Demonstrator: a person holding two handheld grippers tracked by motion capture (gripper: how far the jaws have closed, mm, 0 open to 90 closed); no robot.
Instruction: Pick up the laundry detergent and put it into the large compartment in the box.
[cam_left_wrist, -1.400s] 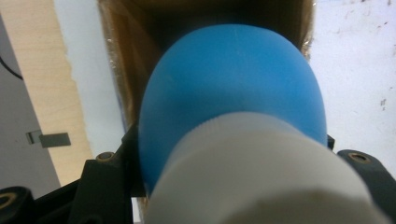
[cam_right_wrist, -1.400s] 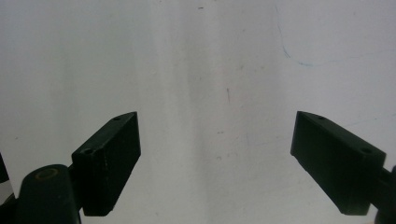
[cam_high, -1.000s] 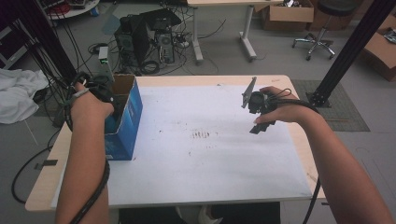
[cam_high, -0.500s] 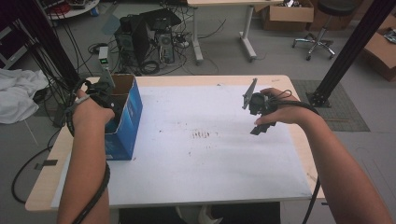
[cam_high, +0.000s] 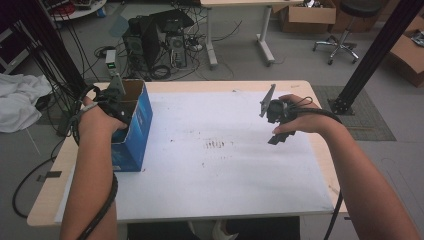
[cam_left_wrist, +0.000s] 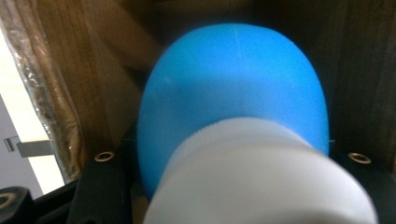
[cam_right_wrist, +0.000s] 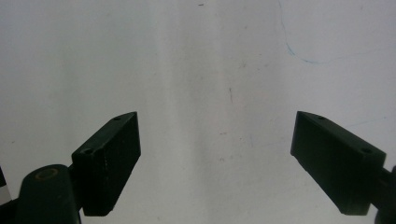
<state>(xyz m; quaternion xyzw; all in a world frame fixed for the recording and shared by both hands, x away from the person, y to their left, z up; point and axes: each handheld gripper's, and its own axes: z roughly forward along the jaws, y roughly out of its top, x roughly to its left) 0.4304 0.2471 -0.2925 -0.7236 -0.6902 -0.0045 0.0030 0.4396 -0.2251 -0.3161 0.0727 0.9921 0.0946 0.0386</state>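
A blue cardboard box (cam_high: 137, 135) stands open-topped at the table's left side. My left gripper (cam_high: 116, 102) reaches down into it from above. In the left gripper view, my left gripper (cam_left_wrist: 231, 186) has its jaws on either side of a blue rounded object with a white cap (cam_left_wrist: 233, 102), between the box's brown inner walls (cam_left_wrist: 70, 84). It looks shut on that object. My right gripper (cam_high: 278, 134) hovers over the right part of the table. Its two black fingers (cam_right_wrist: 109, 158) stand wide apart with nothing between them, above the white sheet (cam_right_wrist: 210, 70).
A white sheet (cam_high: 220, 170) covers most of the wooden table (cam_high: 47, 200). Faint dark marks (cam_high: 217, 145) sit near its middle. Behind the table on the floor are computer towers and cables (cam_high: 155, 45), a black post (cam_high: 370, 55) at the right and a white cloth (cam_high: 20, 100) at the left.
My left hand has shifted slightly at the box's opening. The right gripper has stayed open in nearly the same place.
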